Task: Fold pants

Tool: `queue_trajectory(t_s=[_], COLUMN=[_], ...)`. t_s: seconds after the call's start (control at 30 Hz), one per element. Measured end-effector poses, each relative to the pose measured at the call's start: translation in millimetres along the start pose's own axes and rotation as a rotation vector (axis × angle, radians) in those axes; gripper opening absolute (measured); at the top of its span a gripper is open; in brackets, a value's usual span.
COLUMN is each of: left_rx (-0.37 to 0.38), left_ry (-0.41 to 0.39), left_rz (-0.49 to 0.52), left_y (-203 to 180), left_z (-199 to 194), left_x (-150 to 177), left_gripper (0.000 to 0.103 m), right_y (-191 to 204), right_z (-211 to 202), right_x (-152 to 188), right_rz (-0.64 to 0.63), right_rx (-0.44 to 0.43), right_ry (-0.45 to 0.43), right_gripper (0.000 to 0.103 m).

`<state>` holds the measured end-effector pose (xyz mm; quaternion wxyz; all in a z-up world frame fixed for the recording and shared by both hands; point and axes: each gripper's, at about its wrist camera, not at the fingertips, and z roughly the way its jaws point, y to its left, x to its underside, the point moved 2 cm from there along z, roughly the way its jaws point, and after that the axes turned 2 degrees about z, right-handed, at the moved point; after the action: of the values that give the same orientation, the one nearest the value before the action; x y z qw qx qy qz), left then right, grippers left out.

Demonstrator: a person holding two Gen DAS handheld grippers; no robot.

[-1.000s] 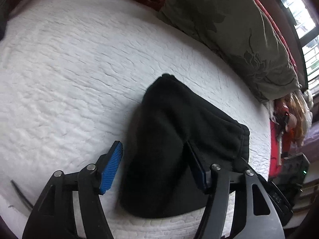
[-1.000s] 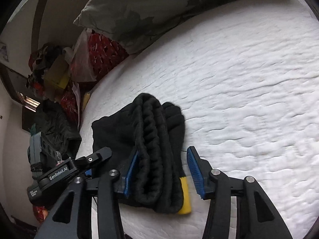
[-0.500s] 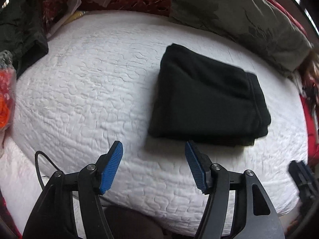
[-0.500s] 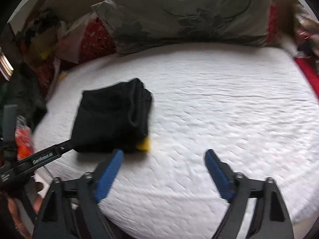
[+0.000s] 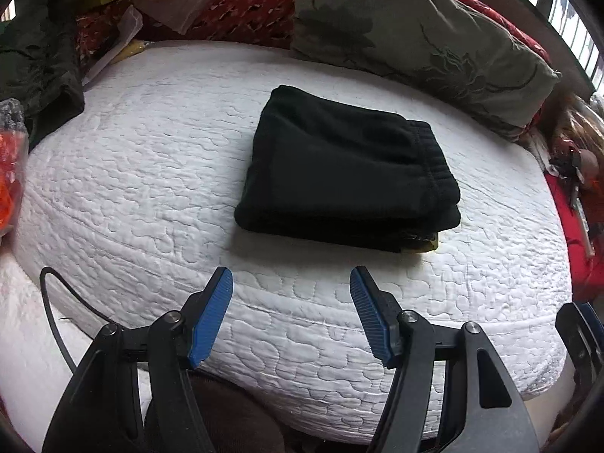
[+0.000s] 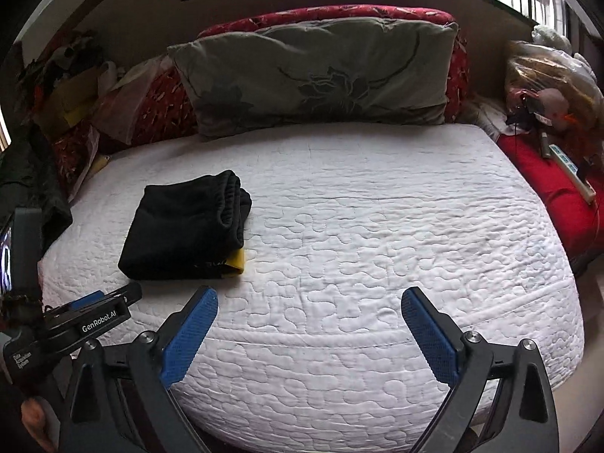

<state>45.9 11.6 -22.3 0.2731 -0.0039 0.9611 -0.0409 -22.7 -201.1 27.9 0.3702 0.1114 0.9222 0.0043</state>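
Observation:
The black pants (image 5: 347, 173) lie folded into a compact stack on the white quilted mattress (image 5: 151, 173), waistband on the right, with a yellow tag at the near right corner. In the right wrist view the pants (image 6: 185, 226) sit at the left of the mattress (image 6: 377, 234). My left gripper (image 5: 291, 287) is open near the mattress's front edge, short of the stack, nothing between its blue pads. My right gripper (image 6: 309, 302) is well right of the pants, its jaws opening wide with nothing between them. The left gripper's body (image 6: 75, 321) shows at the lower left of that view.
A grey flowered pillow (image 6: 317, 75) leans on red cushions at the head of the mattress. Dark clothes and bags (image 5: 37, 60) pile up on the left. A red cushion with small items (image 6: 547, 173) lies on the right. A black cable (image 5: 56, 309) trails by the front left edge.
Both grippers let go of the folded pants and pulled back toward the mattress's front edge. The right gripper's jaws spread much wider. The stack stays where it was laid.

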Motion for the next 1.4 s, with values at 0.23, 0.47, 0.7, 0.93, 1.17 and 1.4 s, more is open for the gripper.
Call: queue_trajectory(t_s=[0.23, 0.47, 0.7, 0.93, 1.17, 1.4], left_rx=[-0.065, -0.061, -0.069, -0.076, -0.062, -0.050], left_ry=[-0.035, -0.057, -0.072, -0.105, -0.126, -0.128], left_rz=[0.088, 0.134, 0.147, 0.130, 0.140, 0.135], left_y=[-18, -32, -36, -36, -36, -35], left_z=[-12, -21, -29, -35, -37, -37], left_x=[7, 14, 12, 11, 11, 12], left_gripper=[0.064, 0.064, 0.064, 0.064, 0.064, 0.064], right_y=[-6, -12, -22, -20, -22, -20], right_z=[-6, -5, -4, -2, -1, -1], right_x=[7, 10, 11, 12, 13, 13], right_rz=[0.009, 0.021, 0.048, 0.043, 0.051, 0.042], right_rx=[-0.027, -0.022, -0.006, -0.005, -0.004, -0.013], right_ry=[-0.009, -0.005, -0.003, 0.001, 0.009, -0.012], right_gripper=[0.099, 0.099, 0.099, 0.099, 0.099, 0.099])
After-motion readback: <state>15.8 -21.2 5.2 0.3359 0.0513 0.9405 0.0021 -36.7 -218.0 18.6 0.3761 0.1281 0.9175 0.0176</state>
